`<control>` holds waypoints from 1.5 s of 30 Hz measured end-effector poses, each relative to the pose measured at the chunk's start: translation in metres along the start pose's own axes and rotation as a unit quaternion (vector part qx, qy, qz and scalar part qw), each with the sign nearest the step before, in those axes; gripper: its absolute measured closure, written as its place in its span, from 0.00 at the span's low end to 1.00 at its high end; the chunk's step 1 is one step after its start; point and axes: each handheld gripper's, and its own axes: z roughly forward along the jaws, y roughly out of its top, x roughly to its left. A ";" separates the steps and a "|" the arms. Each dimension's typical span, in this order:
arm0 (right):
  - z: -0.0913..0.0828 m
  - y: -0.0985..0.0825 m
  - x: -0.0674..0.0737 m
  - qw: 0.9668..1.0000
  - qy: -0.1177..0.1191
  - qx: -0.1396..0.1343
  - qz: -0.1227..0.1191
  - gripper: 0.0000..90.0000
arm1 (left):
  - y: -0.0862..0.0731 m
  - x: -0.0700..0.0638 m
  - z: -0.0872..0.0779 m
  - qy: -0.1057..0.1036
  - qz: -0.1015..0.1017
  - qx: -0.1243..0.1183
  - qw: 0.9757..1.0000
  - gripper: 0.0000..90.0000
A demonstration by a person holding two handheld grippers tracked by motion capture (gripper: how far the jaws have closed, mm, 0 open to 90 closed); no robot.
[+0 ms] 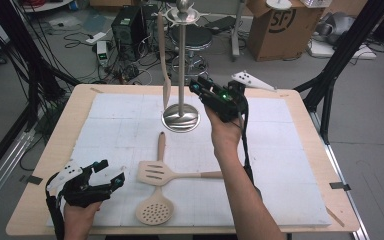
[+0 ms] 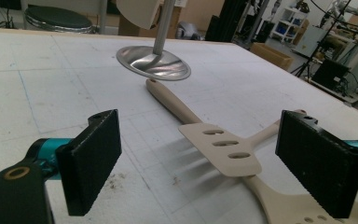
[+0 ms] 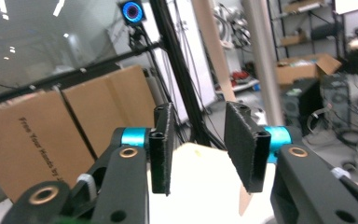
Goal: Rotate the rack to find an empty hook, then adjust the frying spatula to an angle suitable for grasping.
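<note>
Right gripper [image 1: 196, 86]: held aloft at roughly 1 o'clock from the table centre, just right of the utensil stand's pole. The forearm rises from the bottom edge toward 11 o'clock, wrist bent, the tool pointing left toward the pole. In the right gripper view [image 3: 199, 144] the jaws stand partly apart with nothing between the pads; no earlier frame bears on their motion. Beyond them a pale hanging spatula [image 3: 214, 51] and the pole [image 3: 262, 60] rise at 12 to 1 o'clock.

Utensil stand [image 1: 180, 117]: upright on the white mat [image 1: 290, 165], base at about 12 o'clock of the mat's centre. The hanging spatula [image 1: 164, 65] dangles from its top ring, on the pole's 9 o'clock side, blade low near the base.

Left gripper [image 1: 111, 176]: low at the mat's 8 o'clock corner, the hand coming in from the bottom edge, the tool pointing toward 3 o'clock. Its jaws are wide apart and empty, as the left gripper view [image 2: 198, 163] shows.

On the mat, near centre: a slotted turner [image 1: 155, 172] lies crosswise over a perforated skimmer [image 1: 154, 210], the turner's handle running to 3 o'clock, the skimmer's handle to 12 o'clock. Both lie just right of the left gripper, apart from it.
</note>
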 end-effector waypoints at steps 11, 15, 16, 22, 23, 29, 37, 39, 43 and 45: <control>-0.040 -0.030 -0.022 1.000 -0.024 0.012 0.008 0.53 | 0.000 -0.002 0.010 -0.005 0.002 0.006 1.000 0.16; -0.054 -0.045 -0.026 0.999 -0.032 0.025 0.004 0.53 | 0.000 -0.002 0.010 -0.003 0.004 0.005 1.000 0.16; -0.058 -0.049 -0.028 0.999 -0.033 0.027 0.002 0.53 | 0.001 -0.002 0.010 -0.005 0.004 0.006 1.000 0.16; -0.075 -0.069 -0.034 0.998 -0.037 0.048 0.011 0.52 | 0.001 -0.003 0.011 -0.004 0.005 0.008 1.000 0.16; -0.077 -0.073 -0.035 0.998 -0.040 0.054 0.011 0.52 | 0.001 -0.003 0.011 -0.004 0.005 0.007 1.000 0.16; -0.090 -0.101 -0.040 0.994 -0.037 0.106 0.011 0.62 | 0.001 -0.003 0.013 -0.005 0.006 0.007 1.000 0.16; -0.110 -0.131 -0.048 0.987 -0.026 0.154 0.025 0.75 | 0.001 -0.004 0.013 -0.006 0.008 0.010 1.000 0.16; -0.113 -0.138 -0.049 0.986 -0.021 0.164 0.026 0.82 | 0.001 -0.004 0.013 -0.005 0.008 0.010 1.000 0.16; -0.118 -0.152 -0.052 0.978 -0.012 0.208 0.029 0.99 | 0.001 -0.005 0.013 -0.003 0.010 0.011 1.000 0.16; -0.119 -0.159 -0.055 0.973 -0.015 0.229 0.037 0.99 | 0.001 -0.005 0.013 -0.004 0.011 0.012 1.000 0.16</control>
